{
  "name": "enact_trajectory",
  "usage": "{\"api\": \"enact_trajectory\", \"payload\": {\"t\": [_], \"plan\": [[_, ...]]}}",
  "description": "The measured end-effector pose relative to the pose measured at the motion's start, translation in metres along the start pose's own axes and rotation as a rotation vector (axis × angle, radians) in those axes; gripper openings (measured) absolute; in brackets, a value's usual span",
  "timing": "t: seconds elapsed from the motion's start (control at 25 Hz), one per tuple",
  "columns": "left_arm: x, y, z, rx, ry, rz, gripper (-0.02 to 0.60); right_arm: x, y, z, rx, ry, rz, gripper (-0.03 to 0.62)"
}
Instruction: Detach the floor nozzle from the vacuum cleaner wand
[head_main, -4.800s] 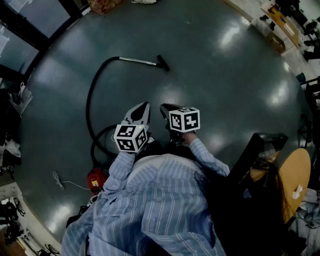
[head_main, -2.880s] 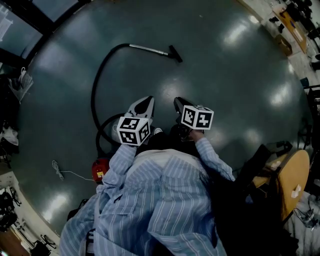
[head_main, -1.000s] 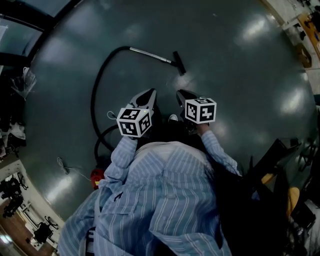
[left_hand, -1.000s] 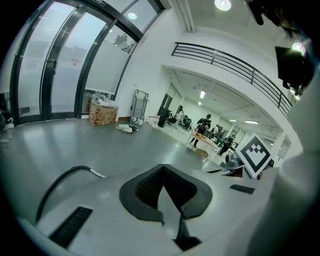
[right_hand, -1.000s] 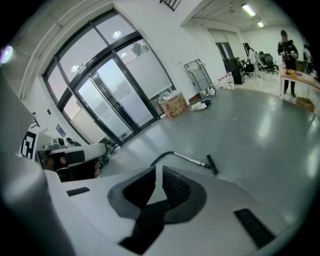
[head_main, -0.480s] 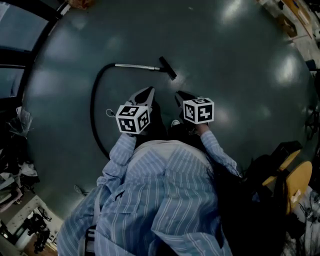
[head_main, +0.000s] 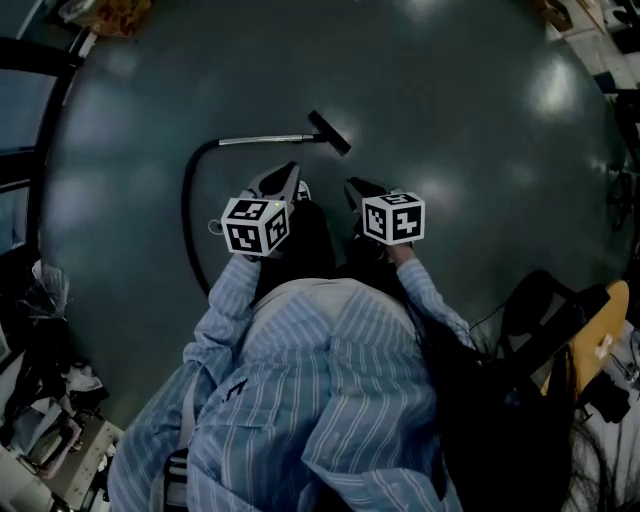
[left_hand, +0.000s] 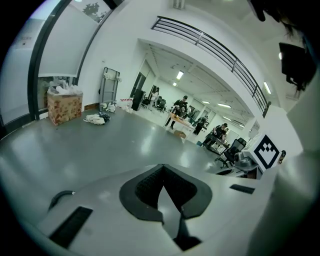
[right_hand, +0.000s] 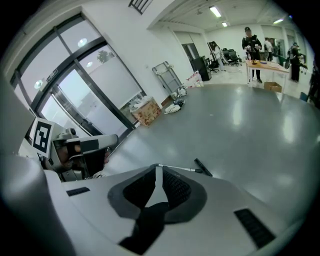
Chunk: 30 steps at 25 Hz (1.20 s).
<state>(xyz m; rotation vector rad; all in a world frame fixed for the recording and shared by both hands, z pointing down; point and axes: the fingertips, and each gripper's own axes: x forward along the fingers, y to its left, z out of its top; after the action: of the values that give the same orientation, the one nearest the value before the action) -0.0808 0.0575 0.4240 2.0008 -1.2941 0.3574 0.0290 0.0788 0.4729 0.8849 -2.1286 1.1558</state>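
Note:
The vacuum's metal wand (head_main: 262, 139) lies flat on the grey floor, with the black floor nozzle (head_main: 329, 131) on its right end and a black hose (head_main: 188, 205) curving off its left end. Both grippers hover short of it, apart from it. My left gripper (head_main: 288, 175) is shut and empty; its view catches only a bit of hose (left_hand: 59, 197). My right gripper (head_main: 352, 188) is shut but for a thin slit, with nothing in it. Beyond its tips (right_hand: 157, 167) the wand (right_hand: 176, 169) and the nozzle (right_hand: 203, 167) show on the floor.
A round wooden table (head_main: 590, 330) and a dark chair (head_main: 530, 305) stand at my right. Clutter lines the lower left edge (head_main: 40, 400). A cardboard box (left_hand: 64, 107) sits by the window wall. People work at desks (right_hand: 252, 32) far across the hall.
The wand and nozzle have drawn nearer to both grippers as I walked forward. The red vacuum body has slid out of the head view. Both grippers stayed shut.

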Motion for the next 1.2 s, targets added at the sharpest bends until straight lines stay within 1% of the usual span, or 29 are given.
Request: {"api": "enact_trajectory", "payload": {"t": [0.2, 0.32, 0.4, 0.48, 0.56, 0.64, 0.72, 0.76, 0.84, 0.92, 0.96, 1.0, 1.08, 1.2], "plan": [[0.015, 0.023, 0.011, 0.055, 0.045, -0.058, 0.006, 0.027, 0.005, 0.010, 0.018, 0.032, -0.016, 0.046], [0.021, 0.038, 0.019, 0.065, 0.062, -0.091, 0.006, 0.038, 0.003, 0.022, 0.031, 0.044, -0.043, 0.046], [0.020, 0.049, 0.022, 0.050, 0.083, -0.113, 0.006, 0.040, 0.002, 0.031, 0.043, 0.047, -0.068, 0.046], [0.011, 0.057, 0.032, 0.019, 0.115, -0.131, 0.006, 0.032, 0.009, 0.045, 0.054, 0.052, -0.097, 0.046], [-0.002, 0.065, 0.047, -0.017, 0.138, -0.137, 0.006, 0.019, 0.019, 0.062, 0.059, 0.059, -0.128, 0.046], [-0.005, 0.074, 0.053, -0.045, 0.144, -0.135, 0.006, 0.015, 0.018, 0.070, 0.061, 0.066, -0.152, 0.046], [0.010, 0.084, 0.046, -0.056, 0.132, -0.132, 0.006, 0.026, 0.003, 0.068, 0.065, 0.068, -0.150, 0.046], [0.029, 0.092, 0.038, -0.056, 0.119, -0.128, 0.006, 0.042, -0.014, 0.065, 0.067, 0.066, -0.138, 0.046], [0.094, 0.115, 0.012, -0.047, 0.104, -0.116, 0.006, 0.093, -0.067, 0.053, 0.073, 0.061, -0.102, 0.048], [0.158, 0.135, -0.019, -0.034, 0.123, -0.108, 0.006, 0.143, -0.122, 0.036, 0.076, 0.069, -0.077, 0.048], [0.175, 0.137, -0.030, -0.029, 0.141, -0.106, 0.006, 0.155, -0.136, 0.027, 0.075, 0.085, -0.072, 0.048], [0.180, 0.135, -0.039, -0.025, 0.160, -0.103, 0.006, 0.158, -0.141, 0.017, 0.069, 0.106, -0.070, 0.048], [0.173, 0.125, -0.046, -0.019, 0.195, -0.105, 0.006, 0.152, -0.136, 0.002, 0.037, 0.154, -0.063, 0.048], [0.165, 0.113, -0.049, -0.025, 0.228, -0.126, 0.008, 0.145, -0.126, -0.010, -0.075, 0.244, -0.020, 0.049]]}}
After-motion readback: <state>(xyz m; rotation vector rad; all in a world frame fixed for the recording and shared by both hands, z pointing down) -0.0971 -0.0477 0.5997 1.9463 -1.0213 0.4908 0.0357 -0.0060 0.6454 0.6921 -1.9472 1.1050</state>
